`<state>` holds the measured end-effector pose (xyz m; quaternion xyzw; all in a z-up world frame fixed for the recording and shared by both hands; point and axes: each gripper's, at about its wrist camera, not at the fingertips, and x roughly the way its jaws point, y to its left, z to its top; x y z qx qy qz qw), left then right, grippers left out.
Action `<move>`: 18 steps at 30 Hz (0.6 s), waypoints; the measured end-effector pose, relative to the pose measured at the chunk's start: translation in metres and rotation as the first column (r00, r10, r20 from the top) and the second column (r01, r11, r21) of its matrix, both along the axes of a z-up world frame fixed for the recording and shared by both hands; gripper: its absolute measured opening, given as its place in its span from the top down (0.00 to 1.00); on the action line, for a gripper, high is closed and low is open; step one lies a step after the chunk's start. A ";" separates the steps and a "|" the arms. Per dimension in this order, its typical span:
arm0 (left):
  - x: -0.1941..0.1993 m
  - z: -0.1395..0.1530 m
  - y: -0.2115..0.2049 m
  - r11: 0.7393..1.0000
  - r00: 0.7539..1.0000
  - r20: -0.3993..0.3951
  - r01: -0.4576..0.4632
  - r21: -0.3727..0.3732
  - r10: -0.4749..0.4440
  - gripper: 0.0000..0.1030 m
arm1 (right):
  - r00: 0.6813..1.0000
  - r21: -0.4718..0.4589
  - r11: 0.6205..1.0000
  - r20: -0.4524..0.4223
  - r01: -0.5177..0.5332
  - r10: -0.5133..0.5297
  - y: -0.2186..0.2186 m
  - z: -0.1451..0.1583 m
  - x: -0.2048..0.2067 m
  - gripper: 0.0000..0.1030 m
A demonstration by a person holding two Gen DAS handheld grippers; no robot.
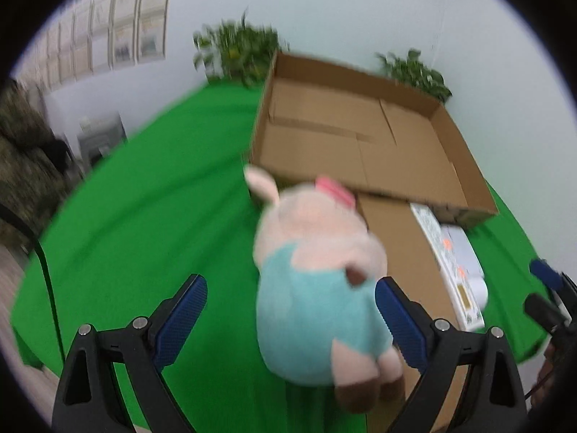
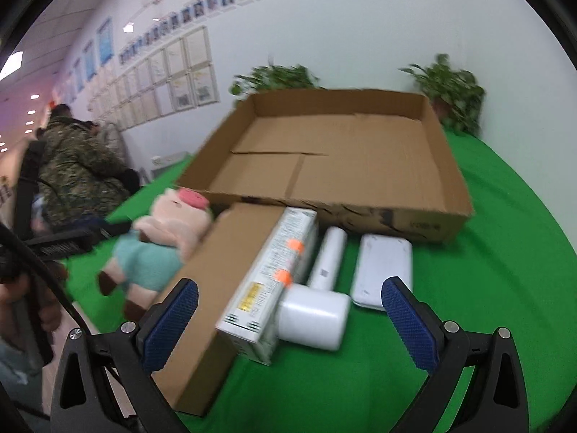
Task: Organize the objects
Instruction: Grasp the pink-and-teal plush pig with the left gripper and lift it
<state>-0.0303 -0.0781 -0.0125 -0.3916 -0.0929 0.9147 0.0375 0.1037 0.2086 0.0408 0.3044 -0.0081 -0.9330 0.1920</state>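
Observation:
A plush pig (image 1: 317, 270) in a teal shirt lies on the green cloth, head toward the open cardboard tray (image 1: 450, 166). My left gripper (image 1: 290, 283) is open around the pig's body, whose side is against the right finger. In the right wrist view the pig (image 2: 162, 245) lies left of a flat brown box (image 2: 223, 263). A white printed box (image 2: 277, 270) leans on that box. Beside them are a white jar (image 2: 313, 321), a white tube (image 2: 330, 256) and a white flat case (image 2: 384, 267). My right gripper (image 2: 288, 285) hangs open above these, holding nothing.
The tray (image 2: 360, 216) is empty inside. Two potted plants (image 2: 450, 93) (image 2: 277, 75) stand behind it against the wall. A person in a camouflage jacket (image 2: 75, 166) stands far left. The green cloth (image 1: 144, 216) spreads left of the pig.

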 end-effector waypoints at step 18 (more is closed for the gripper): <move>0.036 -0.026 -0.025 0.965 0.989 -0.010 0.147 0.217 -0.148 0.41 | 0.852 -0.296 0.881 0.271 -0.370 0.449 -0.156 0.010 -0.087 0.01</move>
